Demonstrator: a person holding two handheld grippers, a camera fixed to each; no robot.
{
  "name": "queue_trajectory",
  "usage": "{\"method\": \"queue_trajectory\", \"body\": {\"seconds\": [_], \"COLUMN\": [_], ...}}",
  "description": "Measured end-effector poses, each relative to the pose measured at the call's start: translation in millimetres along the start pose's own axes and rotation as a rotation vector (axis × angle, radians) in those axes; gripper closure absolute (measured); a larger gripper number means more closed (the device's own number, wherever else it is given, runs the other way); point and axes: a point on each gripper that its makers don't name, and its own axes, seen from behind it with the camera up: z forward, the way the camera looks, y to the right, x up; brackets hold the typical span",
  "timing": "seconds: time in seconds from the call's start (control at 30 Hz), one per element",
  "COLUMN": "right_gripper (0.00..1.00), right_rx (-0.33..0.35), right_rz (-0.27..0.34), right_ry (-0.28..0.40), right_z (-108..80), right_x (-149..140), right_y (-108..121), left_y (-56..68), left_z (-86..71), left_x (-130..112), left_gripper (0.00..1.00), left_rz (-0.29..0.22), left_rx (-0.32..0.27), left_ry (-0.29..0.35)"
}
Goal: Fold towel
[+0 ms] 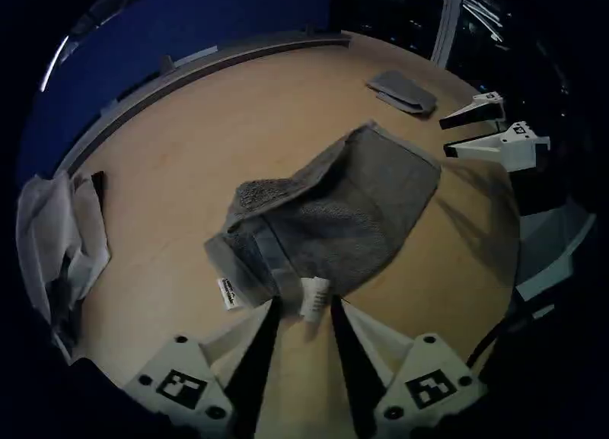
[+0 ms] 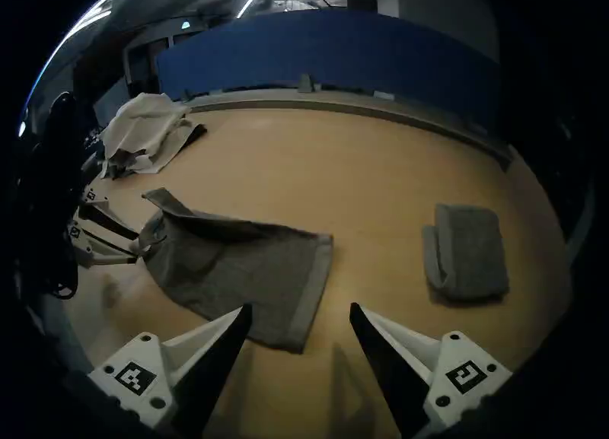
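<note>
The left gripper (image 1: 304, 308) is reaching low over the table (image 1: 190, 173), its fingers pinching the near, labelled edge of the grey towel (image 1: 342, 211), which is lying rumpled straight ahead of it. The right gripper (image 2: 301, 310) is hovering with fingers spread wide, the towel's hem lying just ahead-left of its tips and a folded towel (image 2: 466, 249) sitting ahead to its right.

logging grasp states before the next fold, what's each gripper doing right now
Left gripper: closed on the near edge of the grey towel.
Right gripper: open, holding nothing.
</note>
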Motion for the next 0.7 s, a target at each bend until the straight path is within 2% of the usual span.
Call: {"method": "queue_trajectory", "body": {"seconds": [0.07,0.13,0.27,0.47,0.7], "right_gripper": [0.02,0.01,0.02,0.02,0.02], "right_rx": [0.001,0.002,0.002,0.001,-0.002], "right_rz": [0.002,0.003,0.004,0.002,0.002], "right_ry": [0.0,0.001,0.002,0.003,0.004], "right_z": [-0.4,-0.9,-1.2,-1.8,-1.4], "right_x": [0.2,0.6,1.4,2.3,2.6], "right_y": [-0.3,-0.4,-0.4,-0.5,0.9], "left_y": [-1.7,-4.0,-14.7,-9.2,-4.8], "left_z": [1.5,2.7,3.9,1.9,-0.9], "left_x": [-2.0,-3.5,-2.4,-4.9,-4.7], "left_gripper": [0.63,0.68,0.96,0.98,0.99], "left_rz": [0.004,0.009,0.008,0.005,0.041], "left_rx": [0.001,0.006,0.048,0.013,0.011], "left_ry": [-0.007,-0.012,-0.006,-0.013,-0.003]}}
